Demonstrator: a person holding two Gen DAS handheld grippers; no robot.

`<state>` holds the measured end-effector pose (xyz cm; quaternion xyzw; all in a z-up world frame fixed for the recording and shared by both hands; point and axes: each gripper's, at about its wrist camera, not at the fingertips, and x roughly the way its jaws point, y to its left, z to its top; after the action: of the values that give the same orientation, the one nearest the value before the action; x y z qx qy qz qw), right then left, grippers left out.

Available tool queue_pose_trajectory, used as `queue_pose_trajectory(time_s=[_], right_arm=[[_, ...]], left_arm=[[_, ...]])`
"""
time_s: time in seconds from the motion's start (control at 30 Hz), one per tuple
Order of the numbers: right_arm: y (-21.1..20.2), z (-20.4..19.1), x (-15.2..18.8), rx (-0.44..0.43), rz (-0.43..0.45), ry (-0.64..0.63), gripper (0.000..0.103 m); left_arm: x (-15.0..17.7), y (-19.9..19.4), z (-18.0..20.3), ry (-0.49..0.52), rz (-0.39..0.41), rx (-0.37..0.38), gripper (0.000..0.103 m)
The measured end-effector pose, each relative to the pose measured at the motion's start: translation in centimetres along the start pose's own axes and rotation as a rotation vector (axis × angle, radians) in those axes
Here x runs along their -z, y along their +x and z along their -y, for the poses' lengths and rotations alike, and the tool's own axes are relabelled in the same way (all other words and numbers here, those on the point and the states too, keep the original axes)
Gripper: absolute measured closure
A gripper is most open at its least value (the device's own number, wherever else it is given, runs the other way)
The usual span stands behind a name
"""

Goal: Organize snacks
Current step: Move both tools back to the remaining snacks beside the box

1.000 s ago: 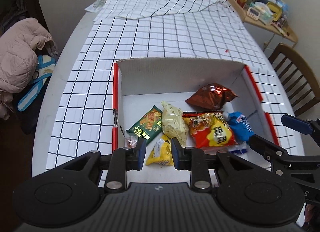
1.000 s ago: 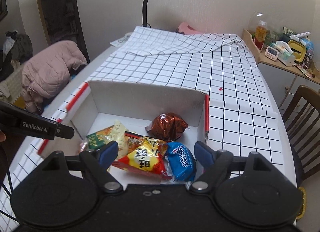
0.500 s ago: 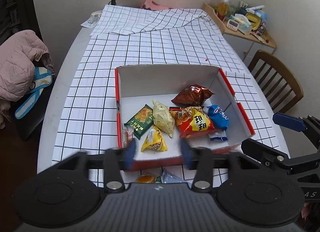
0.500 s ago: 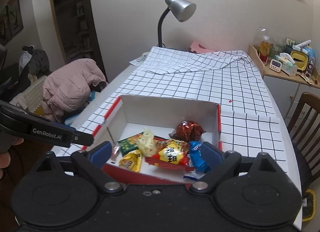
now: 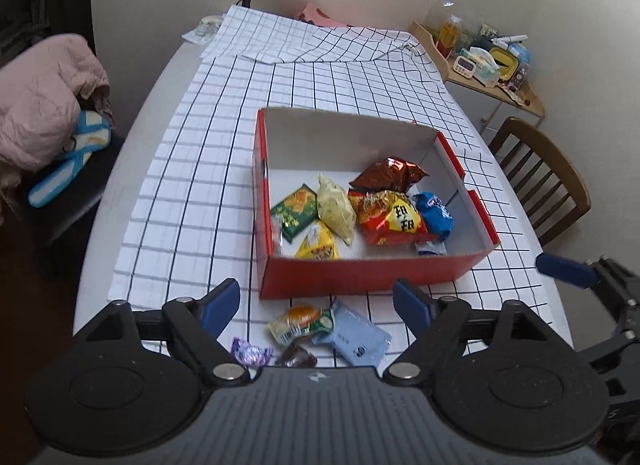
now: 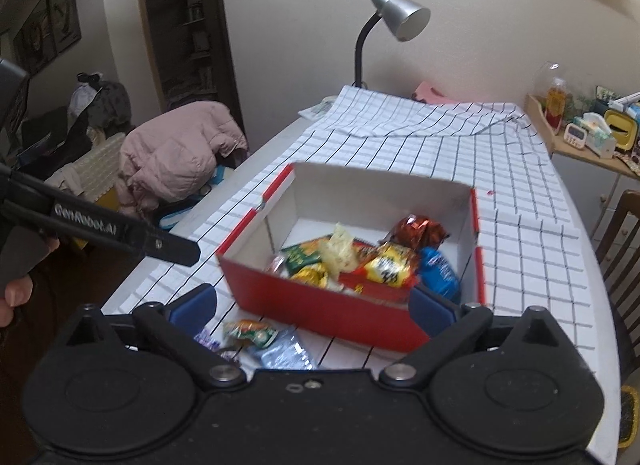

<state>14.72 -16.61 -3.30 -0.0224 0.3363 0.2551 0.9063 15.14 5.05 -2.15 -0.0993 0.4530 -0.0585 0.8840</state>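
Left gripper (image 5: 316, 303) spread wide, jaws just opened, nothing between the pads. Right gripper (image 6: 312, 307) likewise spread after opening, clamping nothing. Just beyond the left fingertips, near the table's front edge: four loose snacks (image 5: 320, 331) on the checked cloth (image 5: 192, 193). Farther back, toward the table's middle: red box (image 5: 360, 273) with more snack packets (image 5: 388, 217) inside.

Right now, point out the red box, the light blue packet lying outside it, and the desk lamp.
red box (image 5: 360, 273): left wrist view, on its red near wall.
light blue packet (image 5: 354, 339): left wrist view, middle of the wrapper.
desk lamp (image 6: 402, 17): right wrist view, on the silver shade.
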Motion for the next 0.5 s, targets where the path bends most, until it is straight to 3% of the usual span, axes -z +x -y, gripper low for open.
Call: queue_pose_trajectory(time_s=[0.2,0.5], right_arm=[[1.0,-0.7,2.3,-0.021,-0.032,-0.017,0.001],[3.9,-0.8,5.4,-0.017,-0.089,-0.111,0.003]], left_arm=[[2.6,0.6,-0.8,-0.014,-0.014,0.004,0.016],[5.9,4.1,-1.8,-0.004,-0.065,-0.049,0.016]])
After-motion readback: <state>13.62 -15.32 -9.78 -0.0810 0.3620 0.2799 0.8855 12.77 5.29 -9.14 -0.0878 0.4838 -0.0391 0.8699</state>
